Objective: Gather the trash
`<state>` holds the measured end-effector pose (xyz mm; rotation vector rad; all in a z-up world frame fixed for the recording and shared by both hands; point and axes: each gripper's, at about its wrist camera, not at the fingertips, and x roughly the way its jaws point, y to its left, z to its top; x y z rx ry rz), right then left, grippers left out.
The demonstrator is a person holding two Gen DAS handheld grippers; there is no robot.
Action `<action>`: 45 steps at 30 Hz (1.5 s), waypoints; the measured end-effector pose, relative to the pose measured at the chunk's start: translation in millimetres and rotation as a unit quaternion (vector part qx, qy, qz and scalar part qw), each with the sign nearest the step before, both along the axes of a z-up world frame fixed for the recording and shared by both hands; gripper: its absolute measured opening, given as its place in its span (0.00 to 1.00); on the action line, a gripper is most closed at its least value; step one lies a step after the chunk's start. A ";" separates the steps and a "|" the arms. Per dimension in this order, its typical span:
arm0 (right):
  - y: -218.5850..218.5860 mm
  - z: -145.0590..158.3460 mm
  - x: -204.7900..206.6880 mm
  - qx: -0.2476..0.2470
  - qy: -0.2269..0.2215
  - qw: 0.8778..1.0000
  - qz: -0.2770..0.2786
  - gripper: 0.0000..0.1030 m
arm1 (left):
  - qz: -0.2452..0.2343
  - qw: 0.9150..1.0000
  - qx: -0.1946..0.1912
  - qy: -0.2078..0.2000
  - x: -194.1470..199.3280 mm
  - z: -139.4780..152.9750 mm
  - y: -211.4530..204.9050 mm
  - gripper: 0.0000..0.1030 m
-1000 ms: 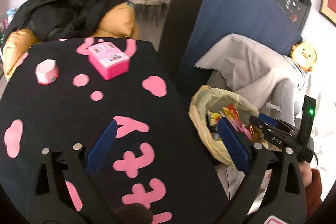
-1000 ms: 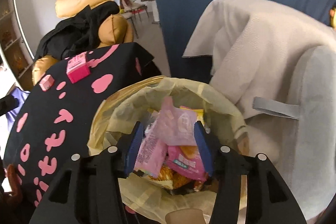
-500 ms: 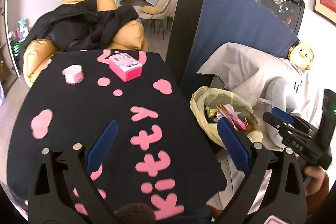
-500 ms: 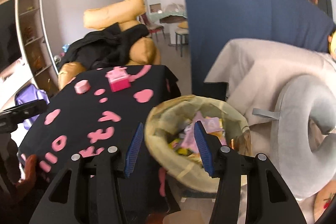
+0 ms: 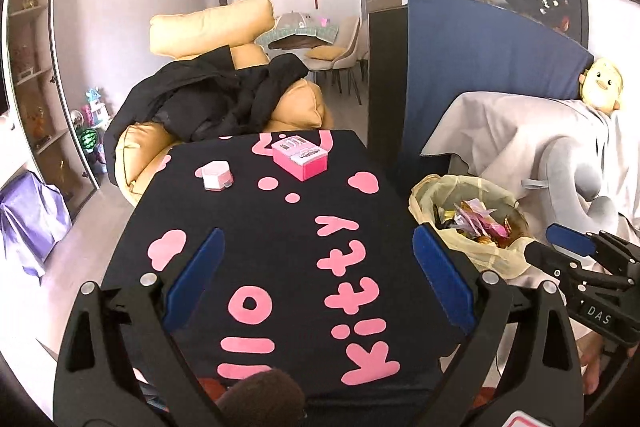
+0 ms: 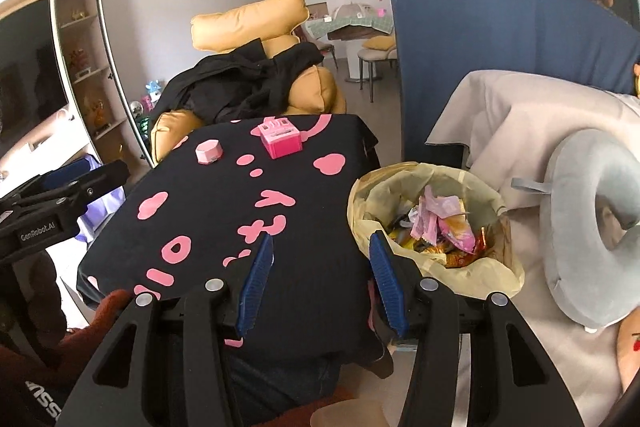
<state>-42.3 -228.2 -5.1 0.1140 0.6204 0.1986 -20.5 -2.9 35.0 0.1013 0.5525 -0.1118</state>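
Observation:
A bin lined with a yellow bag point(image 5: 424, 201) point(image 6: 362, 207) stands right of the table, full of snack wrappers point(image 5: 478, 223) point(image 6: 438, 227). My left gripper point(image 5: 316, 267) is open and empty above the near part of the black tablecloth point(image 5: 248, 219). My right gripper point(image 6: 320, 267) is open and empty, over the table's right edge beside the bin; it also shows in the left wrist view point(image 5: 576, 251). The left gripper shows at the left of the right wrist view point(image 6: 76, 183).
A pink box point(image 5: 300, 158) point(image 6: 280, 138) and a small pink container point(image 5: 217, 175) point(image 6: 209, 151) sit at the table's far end. A yellow sofa with black clothes point(image 5: 208, 99) stands behind. A grey neck pillow point(image 6: 592, 219) lies on a covered seat at right.
Both grippers have pulled back and up from the bin and table. The right gripper was low over the bin holding wrappers; the wrappers now lie in the bin and its jaws are empty.

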 end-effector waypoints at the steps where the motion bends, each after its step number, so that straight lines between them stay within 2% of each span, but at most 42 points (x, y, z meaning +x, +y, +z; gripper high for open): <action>1: 0.7 0.9 -1.5 -0.001 -0.001 1.000 -0.002 0.46 | 0.001 1.000 0.001 0.001 -0.9 0.3 0.4 0.88; 9: 4.8 5.7 -8.9 -0.015 -0.015 1.000 -0.003 0.46 | 0.009 1.000 -0.010 0.004 -3.9 1.1 5.8 0.88; 25: 1.3 14.0 -16.8 -0.024 -0.040 0.999 -0.018 0.46 | -0.003 1.000 -0.009 0.001 -4.8 3.2 1.9 0.88; 45: -3.9 15.4 -16.4 -0.026 -0.044 0.998 -0.029 0.46 | -0.010 1.000 -0.010 0.004 -5.4 2.2 -3.7 0.88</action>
